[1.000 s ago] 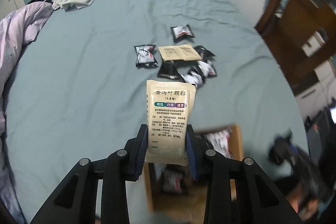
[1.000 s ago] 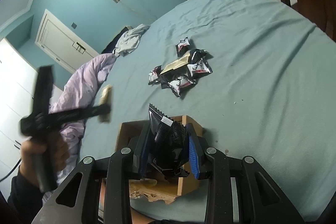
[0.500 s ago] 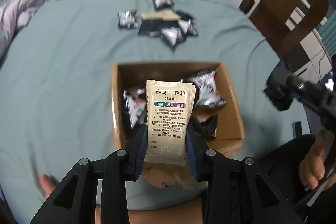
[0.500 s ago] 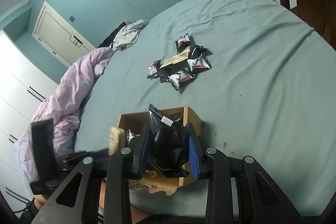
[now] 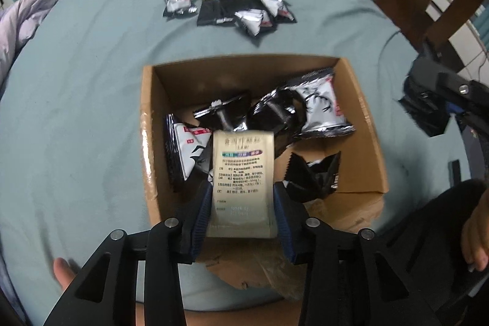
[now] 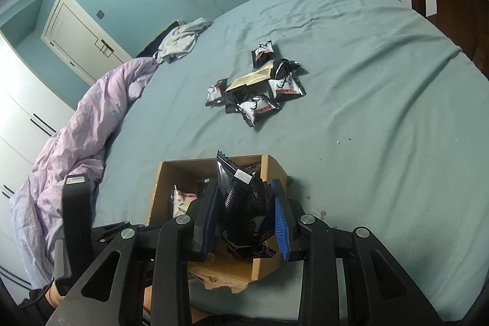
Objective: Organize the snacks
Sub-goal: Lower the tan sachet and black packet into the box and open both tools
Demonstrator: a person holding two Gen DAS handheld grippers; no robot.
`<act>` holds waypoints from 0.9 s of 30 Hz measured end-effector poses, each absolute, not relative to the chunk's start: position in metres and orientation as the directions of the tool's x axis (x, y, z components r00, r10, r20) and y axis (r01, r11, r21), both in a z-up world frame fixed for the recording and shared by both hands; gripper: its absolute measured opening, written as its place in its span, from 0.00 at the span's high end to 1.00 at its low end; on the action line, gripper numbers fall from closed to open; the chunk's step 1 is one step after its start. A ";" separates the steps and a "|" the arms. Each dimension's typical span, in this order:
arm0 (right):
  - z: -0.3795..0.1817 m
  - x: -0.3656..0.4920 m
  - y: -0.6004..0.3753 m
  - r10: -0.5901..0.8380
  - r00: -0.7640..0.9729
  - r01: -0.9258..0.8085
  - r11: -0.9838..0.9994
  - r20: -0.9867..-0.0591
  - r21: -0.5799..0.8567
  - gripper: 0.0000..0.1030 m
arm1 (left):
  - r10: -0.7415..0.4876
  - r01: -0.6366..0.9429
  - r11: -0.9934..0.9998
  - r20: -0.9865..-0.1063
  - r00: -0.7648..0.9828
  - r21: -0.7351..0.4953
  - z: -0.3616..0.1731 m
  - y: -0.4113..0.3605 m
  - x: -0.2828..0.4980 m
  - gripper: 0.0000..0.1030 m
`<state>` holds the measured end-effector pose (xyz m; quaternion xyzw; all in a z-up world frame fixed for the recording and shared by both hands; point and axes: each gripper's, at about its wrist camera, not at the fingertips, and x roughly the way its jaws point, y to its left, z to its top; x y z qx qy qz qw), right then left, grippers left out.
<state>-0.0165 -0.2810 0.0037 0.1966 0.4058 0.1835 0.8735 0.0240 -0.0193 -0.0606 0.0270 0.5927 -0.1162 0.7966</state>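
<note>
The left gripper (image 5: 241, 203) is pinching a flat beige sachet (image 5: 242, 173) over the open cardboard box (image 5: 363, 124) while the right gripper (image 6: 246, 222) is clamping a crinkly black foil packet (image 6: 244, 216) above it, so both should be dropping theirs low among the glossy packs.

The sachet (image 5: 241, 182) was pale cream with dark print and a teal-and-purple band. The cardboard box (image 5: 363, 124) was plain brown. The snack packets (image 5: 321, 109) inside it were black and silver-white with black antler-like marks and red labels. The packet (image 6: 244, 213) in the right hand-held gripper (image 6: 244, 219) was glossy black; that gripper's pads (image 6: 279, 228) were blue. The bed (image 6: 382, 81) sheet was dull teal, the duvet (image 6: 76, 127) pale lilac.
</note>
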 end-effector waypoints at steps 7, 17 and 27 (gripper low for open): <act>0.007 -0.020 -0.283 0.472 0.615 -0.150 0.856 -0.631 0.494 0.70 | -0.203 0.209 0.968 -0.926 0.318 -0.140 -0.039 -0.013 0.018 0.41; 0.006 -0.028 -0.245 0.398 0.602 -0.231 0.917 -0.692 0.327 0.70 | -0.072 0.164 0.986 -0.847 0.527 0.019 0.006 0.008 -0.002 0.19; -0.012 -0.010 -0.194 0.370 0.486 -0.311 0.920 -0.792 0.239 0.70 | -0.038 0.178 0.981 -0.823 0.566 0.077 0.009 0.006 0.005 0.19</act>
